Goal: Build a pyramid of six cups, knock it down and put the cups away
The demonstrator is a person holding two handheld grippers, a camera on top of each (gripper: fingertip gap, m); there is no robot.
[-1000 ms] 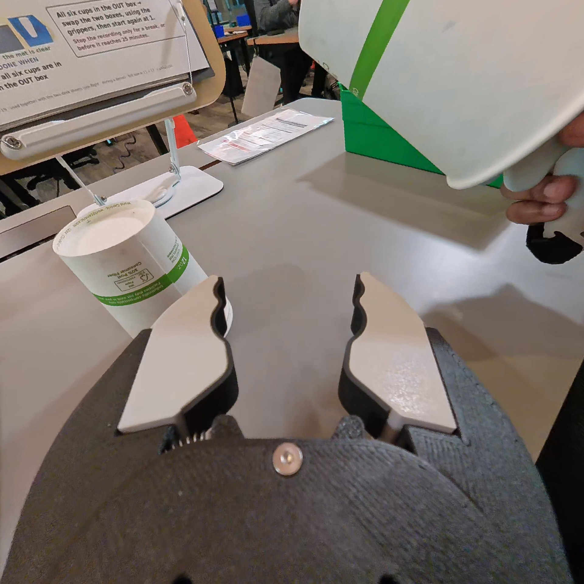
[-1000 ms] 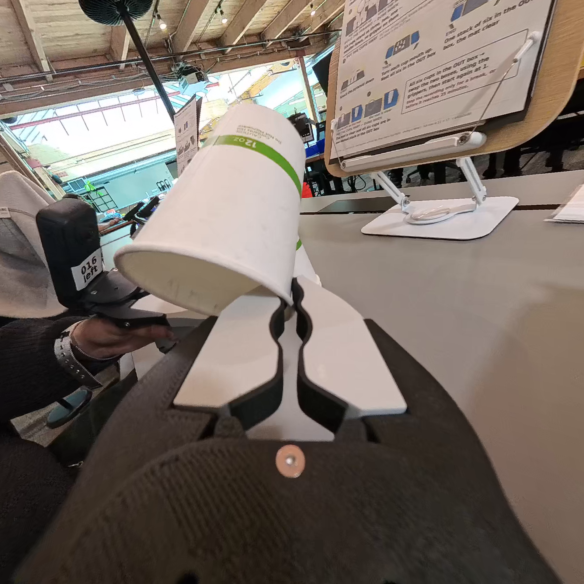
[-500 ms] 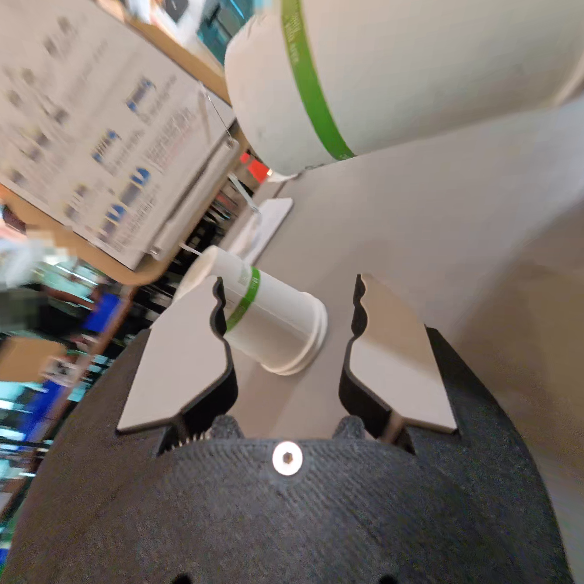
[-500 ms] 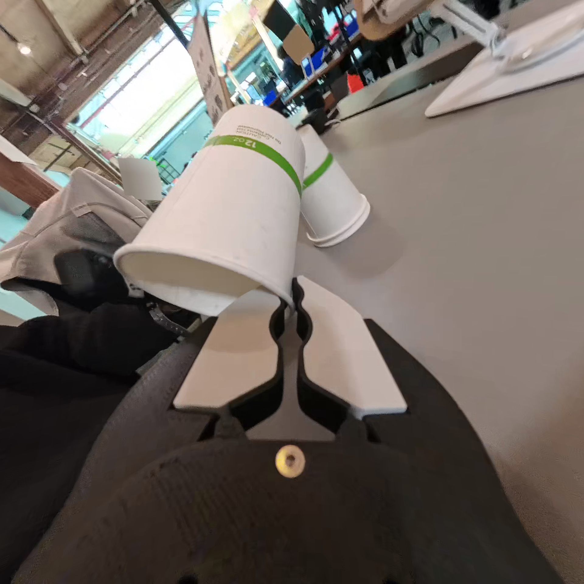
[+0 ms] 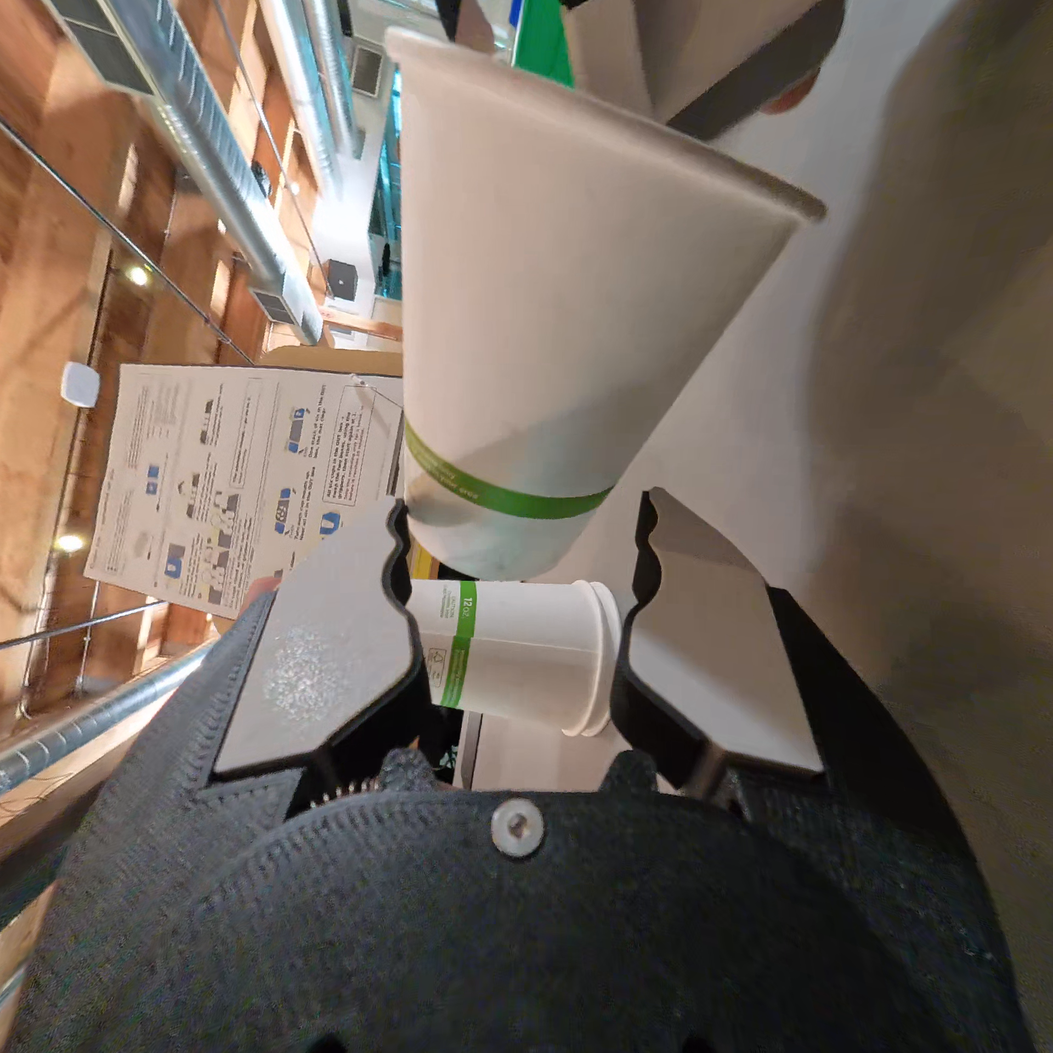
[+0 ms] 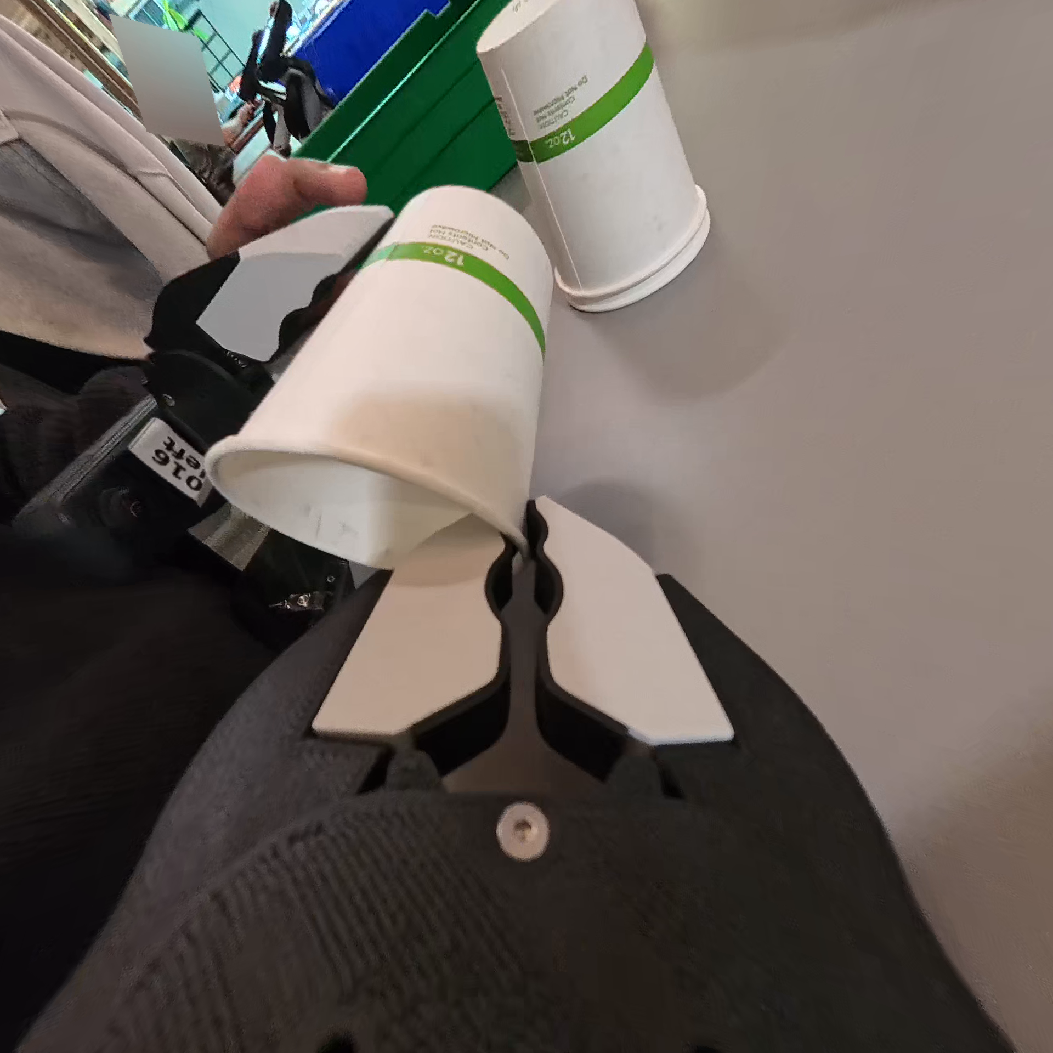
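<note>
My right gripper (image 6: 530, 521) is shut on the rim of a white paper cup with a green band (image 6: 410, 364) and holds it tilted above the grey table (image 6: 854, 427). My left gripper (image 5: 523, 507) is open and turned on its side. Its jaws straddle the base of that held cup (image 5: 547, 319); the left finger is at the base edge and the right finger stands apart. One finger of the left gripper (image 6: 285, 285) shows in the right wrist view beside the cup's base. A second, similar cup (image 6: 604, 171) stands upside down on the table, also in the left wrist view (image 5: 524, 649).
A green box (image 6: 399, 131) stands behind the upside-down cup. An instruction sheet on a stand (image 5: 245, 484) is at the table's far side. A person's hand (image 6: 273, 194) holds the left gripper. Dark clothing fills the lower left of the right wrist view.
My left gripper has rolled onto its side and risen from the table to the base of the held cup. My right gripper has swung the cup down toward it, still gripping the rim.
</note>
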